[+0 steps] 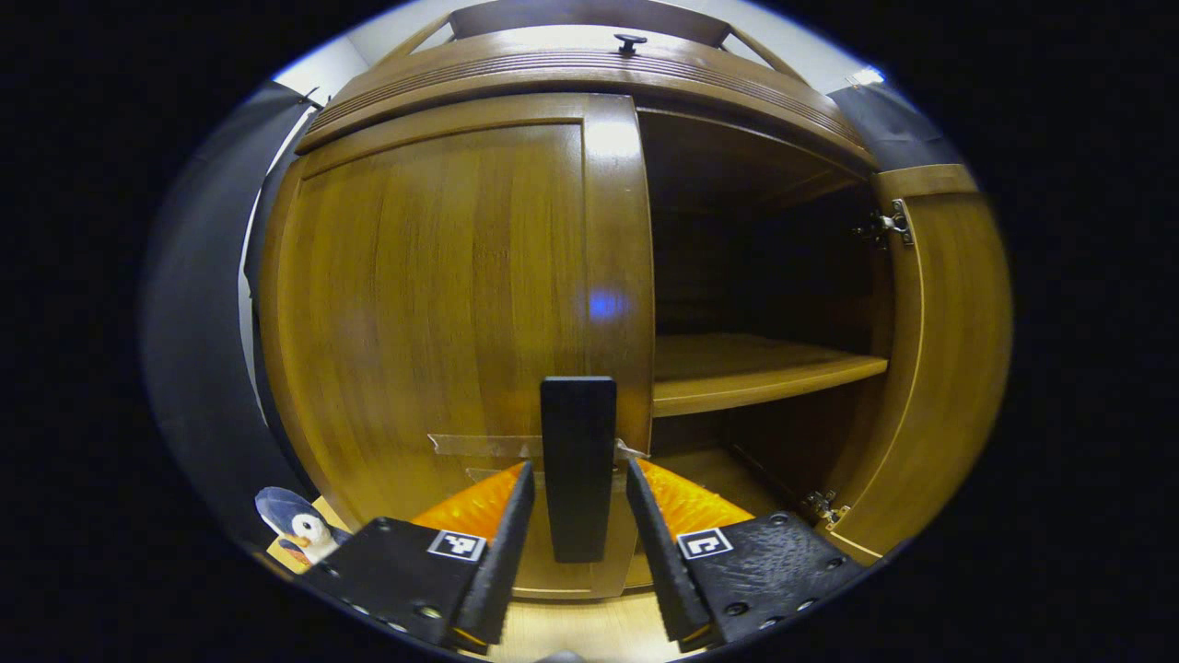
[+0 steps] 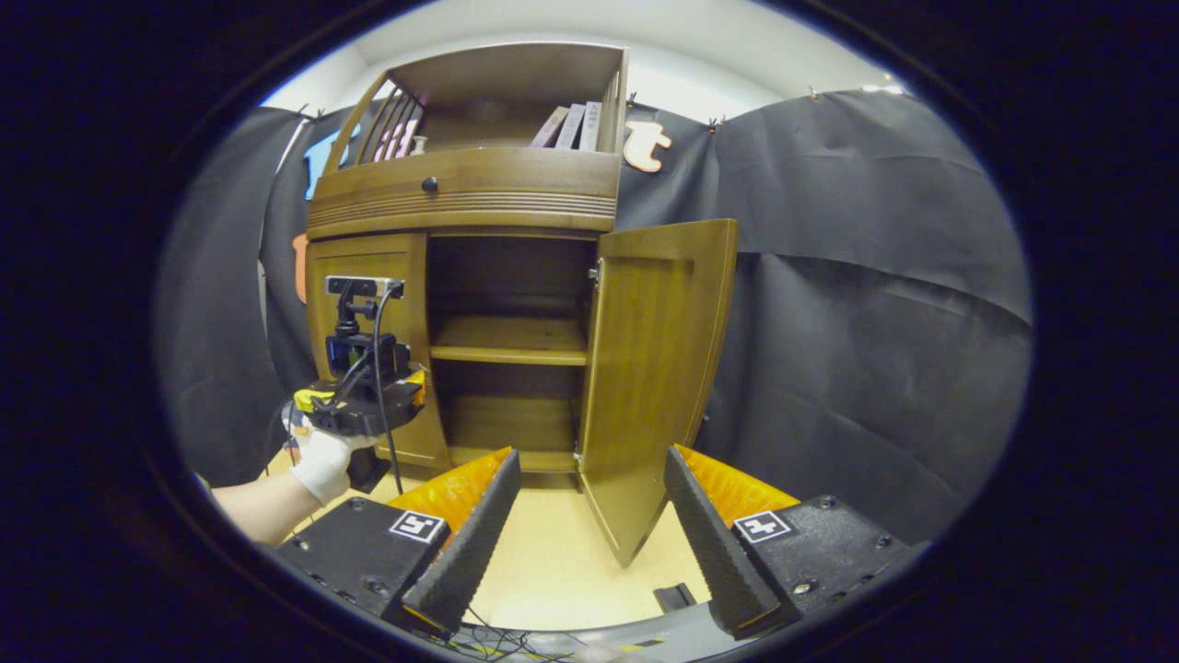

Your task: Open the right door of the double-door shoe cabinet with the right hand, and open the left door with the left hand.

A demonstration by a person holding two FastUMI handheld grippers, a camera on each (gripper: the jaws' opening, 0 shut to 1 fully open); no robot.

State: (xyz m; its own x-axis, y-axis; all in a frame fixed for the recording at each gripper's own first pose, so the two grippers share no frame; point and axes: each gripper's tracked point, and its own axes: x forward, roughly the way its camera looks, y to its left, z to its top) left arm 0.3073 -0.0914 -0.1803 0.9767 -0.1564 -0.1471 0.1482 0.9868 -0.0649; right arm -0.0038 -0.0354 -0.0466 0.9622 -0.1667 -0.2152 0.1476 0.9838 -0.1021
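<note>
Cabinet: wooden double-door unit (image 2: 461,198) standing on a pale floor (image 2: 553,562) against the black booth wall, at 12 o'clock in the right gripper view.
Right door: swung wide open (image 2: 654,387), its outer edge pointing toward the camera; in the left gripper view it stands at 3 o'clock (image 1: 939,359), hinges showing at its top and bottom.
Left door: shut (image 1: 442,322), flush with the cabinet front; a black bar handle (image 1: 577,465) stands upright by its inner edge, at 6 o'clock in the left gripper view.
Inside: one shelf (image 1: 755,368) across the open half, dark above it, a bottom board below.
Top part: a drawer front with a small dark knob (image 2: 429,184), and above it an open rack holding a few books (image 2: 571,124).
Left gripper: (image 1: 577,516) jaws apart, one finger on each side of the handle with a gap at both sides; whether either pad touches the bar I cannot tell. In the right gripper view it sits at 9 o'clock (image 2: 368,405), close against the left door, held by a white-gloved hand (image 2: 322,460).
Right gripper: (image 2: 589,525) jaws spread wide and holding nothing, well back from the cabinet; the lower edge of the right door shows between the fingers, apart from both.
Penguin toy: (image 1: 295,525) on the floor at 8 o'clock in the left gripper view, beside the cabinet's left side.
</note>
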